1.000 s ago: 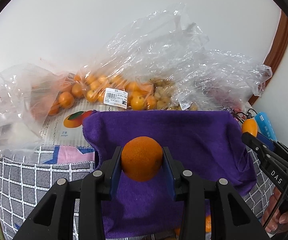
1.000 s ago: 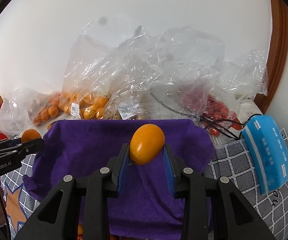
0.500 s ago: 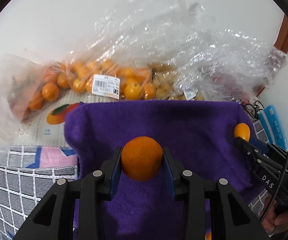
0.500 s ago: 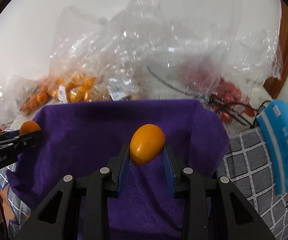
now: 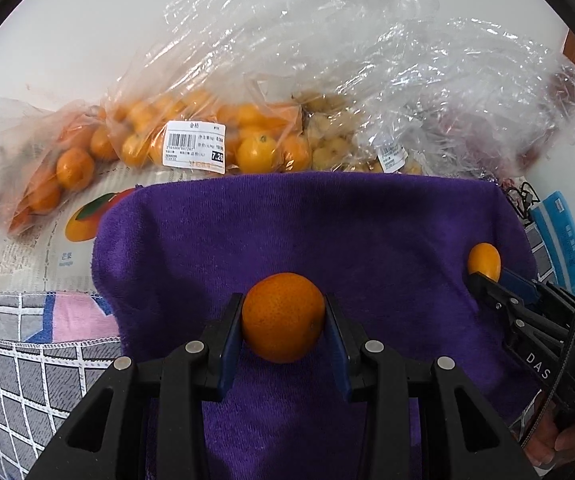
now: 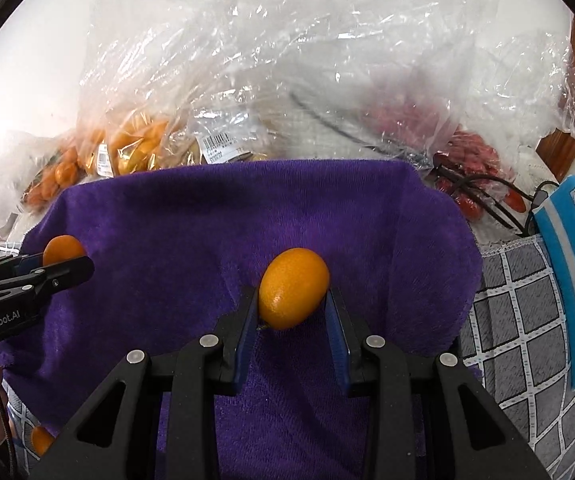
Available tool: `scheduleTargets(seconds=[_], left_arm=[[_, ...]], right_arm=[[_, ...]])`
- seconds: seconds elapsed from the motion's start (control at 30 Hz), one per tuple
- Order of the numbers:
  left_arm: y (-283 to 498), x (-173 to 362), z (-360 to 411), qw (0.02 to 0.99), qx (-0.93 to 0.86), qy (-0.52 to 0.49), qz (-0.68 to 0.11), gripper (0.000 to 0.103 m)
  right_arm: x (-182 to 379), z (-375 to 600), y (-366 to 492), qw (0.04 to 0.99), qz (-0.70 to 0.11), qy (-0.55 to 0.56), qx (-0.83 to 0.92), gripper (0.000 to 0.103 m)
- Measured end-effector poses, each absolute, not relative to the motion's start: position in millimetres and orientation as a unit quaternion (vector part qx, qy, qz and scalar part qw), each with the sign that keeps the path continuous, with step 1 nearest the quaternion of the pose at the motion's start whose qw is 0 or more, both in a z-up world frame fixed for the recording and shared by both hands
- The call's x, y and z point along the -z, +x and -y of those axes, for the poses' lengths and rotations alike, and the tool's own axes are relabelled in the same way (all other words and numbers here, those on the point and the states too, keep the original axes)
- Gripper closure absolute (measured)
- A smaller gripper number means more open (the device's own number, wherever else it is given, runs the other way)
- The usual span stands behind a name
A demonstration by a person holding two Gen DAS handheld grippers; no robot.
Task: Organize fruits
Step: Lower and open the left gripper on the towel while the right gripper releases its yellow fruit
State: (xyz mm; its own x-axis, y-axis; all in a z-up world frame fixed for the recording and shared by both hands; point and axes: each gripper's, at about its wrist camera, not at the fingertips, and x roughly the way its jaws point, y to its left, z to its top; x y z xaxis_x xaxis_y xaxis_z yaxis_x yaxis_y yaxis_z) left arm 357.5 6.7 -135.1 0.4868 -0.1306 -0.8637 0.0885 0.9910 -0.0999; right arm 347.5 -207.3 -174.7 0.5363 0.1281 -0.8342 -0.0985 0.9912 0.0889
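Left gripper (image 5: 283, 320): black plastic linkage arms, blue pads on the inner finger faces, one silver screw head on each of the four arm joints behind the fingers. Right gripper (image 6: 293, 308): same build, black with blue pads and silver screws. Seen side-on, white lettering on their bodies reads "DAS" and "nRobot.AI". A thin black cable runs behind each gripper.
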Motion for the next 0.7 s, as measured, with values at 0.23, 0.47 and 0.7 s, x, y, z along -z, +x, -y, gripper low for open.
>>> scheduleTargets(seconds=[0.23,0.47,0.7], left_arm=[[364,144,-7,0.858,0.064,-0.026,-0.51,0.067],[370,149,-6,0.856,0.063,-0.027,-0.513,0.067],[367,143,-4,0.856,0.066,-0.024,-0.512,0.053]], right_arm=[[174,205,348,0.876,-0.477,0.01,-0.064,0.069],[173,204,348,0.875,-0.479,0.009,-0.067,0.069],[156,205,343,0.883,-0.465,0.016,-0.067,0.039]])
